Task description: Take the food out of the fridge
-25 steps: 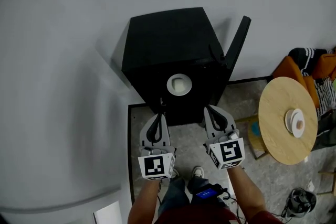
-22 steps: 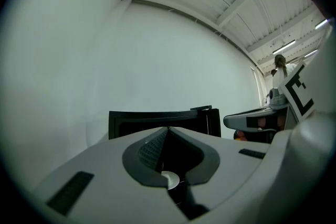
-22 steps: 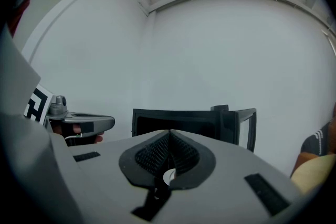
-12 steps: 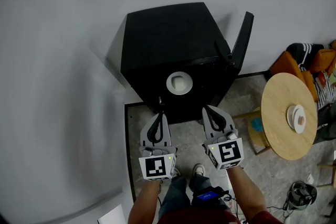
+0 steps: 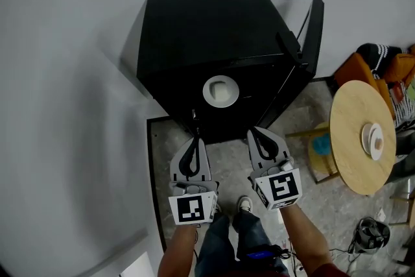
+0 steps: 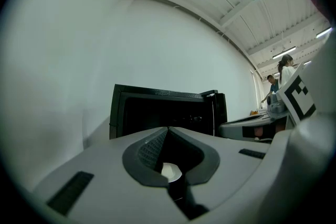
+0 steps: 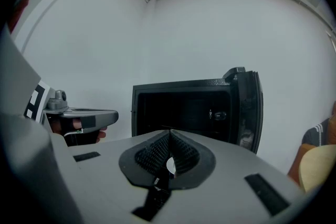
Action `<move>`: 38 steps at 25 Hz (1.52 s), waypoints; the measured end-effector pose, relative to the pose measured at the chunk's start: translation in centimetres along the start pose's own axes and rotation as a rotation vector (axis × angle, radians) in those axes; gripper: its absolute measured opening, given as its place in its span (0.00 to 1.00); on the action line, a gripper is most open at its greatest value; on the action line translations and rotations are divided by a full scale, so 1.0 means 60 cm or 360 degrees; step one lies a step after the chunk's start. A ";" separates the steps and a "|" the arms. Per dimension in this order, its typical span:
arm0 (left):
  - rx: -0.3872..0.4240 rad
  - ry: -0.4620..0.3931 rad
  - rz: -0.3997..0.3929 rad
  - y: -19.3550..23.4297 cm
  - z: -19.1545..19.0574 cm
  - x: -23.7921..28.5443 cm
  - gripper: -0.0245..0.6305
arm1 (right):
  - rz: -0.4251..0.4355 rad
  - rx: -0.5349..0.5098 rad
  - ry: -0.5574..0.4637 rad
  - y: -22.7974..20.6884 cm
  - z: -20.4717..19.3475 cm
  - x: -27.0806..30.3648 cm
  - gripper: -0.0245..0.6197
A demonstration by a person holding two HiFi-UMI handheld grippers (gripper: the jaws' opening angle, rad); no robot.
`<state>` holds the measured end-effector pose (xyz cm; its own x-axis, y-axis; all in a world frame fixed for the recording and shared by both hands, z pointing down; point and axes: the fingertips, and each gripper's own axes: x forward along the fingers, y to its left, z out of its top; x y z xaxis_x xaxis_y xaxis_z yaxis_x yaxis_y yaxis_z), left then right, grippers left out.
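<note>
Showing only a white dish [image 5: 220,91], the dark fridge [image 5: 207,23] sits at twelve o'clock; left gripper [image 5: 194,139] and right gripper [image 5: 254,133] jaws together.

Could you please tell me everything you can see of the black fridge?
The fridge is a small, boxy, matte black cabinet on the floor, backed against the white wall. Its door stands open at the head view's right. The inside is dark, with a round white dish near its front. The left gripper and right gripper are in front, clear of it.
</note>
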<state>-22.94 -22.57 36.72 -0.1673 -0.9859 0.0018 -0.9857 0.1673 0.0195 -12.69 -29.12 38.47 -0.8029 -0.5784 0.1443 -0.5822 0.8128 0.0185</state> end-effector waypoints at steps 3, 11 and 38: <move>-0.0111 -0.0032 0.0030 0.006 -0.025 0.013 0.06 | -0.0007 -0.0003 0.0014 -0.002 -0.032 0.021 0.07; -0.0140 -0.0002 0.0032 0.011 -0.131 0.033 0.06 | 0.0012 -0.0033 0.0017 0.004 -0.115 0.069 0.07; -0.0140 -0.0004 0.0048 0.018 -0.308 0.059 0.06 | -0.0019 0.0389 0.0024 -0.006 -0.306 0.170 0.07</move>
<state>-24.23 -25.92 55.20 -0.1973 -0.9803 0.0014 -0.9746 0.1963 0.1074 -18.31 -34.02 58.12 -0.7947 -0.5854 0.1603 -0.6069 0.7640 -0.2191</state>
